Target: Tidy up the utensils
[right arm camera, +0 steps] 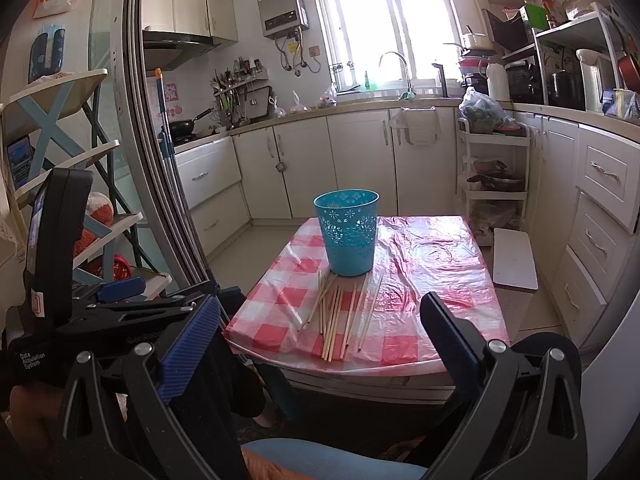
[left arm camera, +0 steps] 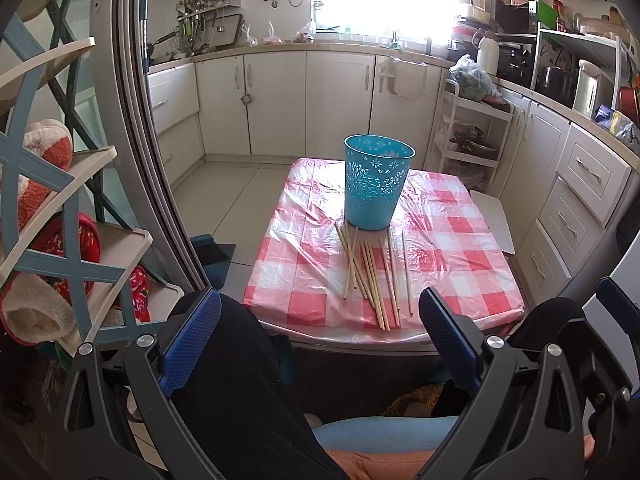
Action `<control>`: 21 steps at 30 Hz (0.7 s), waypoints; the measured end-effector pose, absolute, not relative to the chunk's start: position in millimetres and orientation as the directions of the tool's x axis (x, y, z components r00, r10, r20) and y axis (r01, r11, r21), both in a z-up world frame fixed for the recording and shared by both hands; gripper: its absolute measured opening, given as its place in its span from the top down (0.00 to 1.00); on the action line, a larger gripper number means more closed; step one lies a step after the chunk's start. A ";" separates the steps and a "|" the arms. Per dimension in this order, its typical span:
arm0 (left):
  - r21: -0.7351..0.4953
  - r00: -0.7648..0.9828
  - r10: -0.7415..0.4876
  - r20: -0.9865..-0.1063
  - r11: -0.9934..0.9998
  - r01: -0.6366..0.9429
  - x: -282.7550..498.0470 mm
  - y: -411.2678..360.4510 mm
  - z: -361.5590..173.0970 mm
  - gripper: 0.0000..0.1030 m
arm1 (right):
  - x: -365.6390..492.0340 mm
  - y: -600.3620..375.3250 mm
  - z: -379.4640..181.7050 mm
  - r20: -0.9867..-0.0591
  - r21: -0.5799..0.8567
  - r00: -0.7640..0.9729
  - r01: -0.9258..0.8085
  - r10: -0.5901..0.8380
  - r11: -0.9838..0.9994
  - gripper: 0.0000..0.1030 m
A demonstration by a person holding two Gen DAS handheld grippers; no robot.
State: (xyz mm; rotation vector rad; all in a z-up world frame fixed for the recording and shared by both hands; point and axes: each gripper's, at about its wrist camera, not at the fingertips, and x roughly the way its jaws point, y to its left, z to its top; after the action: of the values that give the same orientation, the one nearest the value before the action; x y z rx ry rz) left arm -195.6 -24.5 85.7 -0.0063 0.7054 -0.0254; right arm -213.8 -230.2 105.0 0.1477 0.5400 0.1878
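Bamboo chopsticks [left arm camera: 370, 276] lie scattered before a teal perforated bin [left arm camera: 376, 182]; left gripper [left arm camera: 320, 320] and right gripper [right arm camera: 320, 322] hover short of the table [left arm camera: 460, 240], both wide apart and empty.

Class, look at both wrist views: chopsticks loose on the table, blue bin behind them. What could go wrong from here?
1. The chopsticks lie crossed and overlapping, so the open left tongs or right tongs may pinch several or scatter them.
2. Some reach the table edge and could roll off.
3. The tall blue bin might tip if bumped.
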 end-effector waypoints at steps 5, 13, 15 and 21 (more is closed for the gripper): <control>-0.016 0.754 -0.024 -0.656 1.000 0.018 -191.9 -24.6 82.5 0.07 | -211.5 -230.6 104.6 -0.515 0.216 0.825 -0.137 0.232 0.967 0.07; -0.018 0.741 -0.020 -0.672 1.000 0.011 -182.3 -23.2 76.6 0.07 | -205.0 -226.3 96.8 -0.526 0.191 0.820 -0.143 0.224 0.971 0.07; -0.019 0.736 -0.021 -0.677 1.000 0.011 -178.6 -22.3 74.8 0.07 | -202.3 -225.6 93.9 -0.529 0.182 0.819 -0.145 0.221 0.973 0.07; -0.021 0.717 -0.013 -0.697 1.000 -0.002 -155.7 -13.6 63.1 0.07 | -177.2 -224.4 75.1 -0.560 0.179 0.798 -0.145 0.222 0.973 0.07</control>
State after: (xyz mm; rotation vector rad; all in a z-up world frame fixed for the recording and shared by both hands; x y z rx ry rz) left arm -155.7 -13.6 63.1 -0.0205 0.7719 -0.0061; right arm -177.2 -224.4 75.1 0.1297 0.6161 0.1974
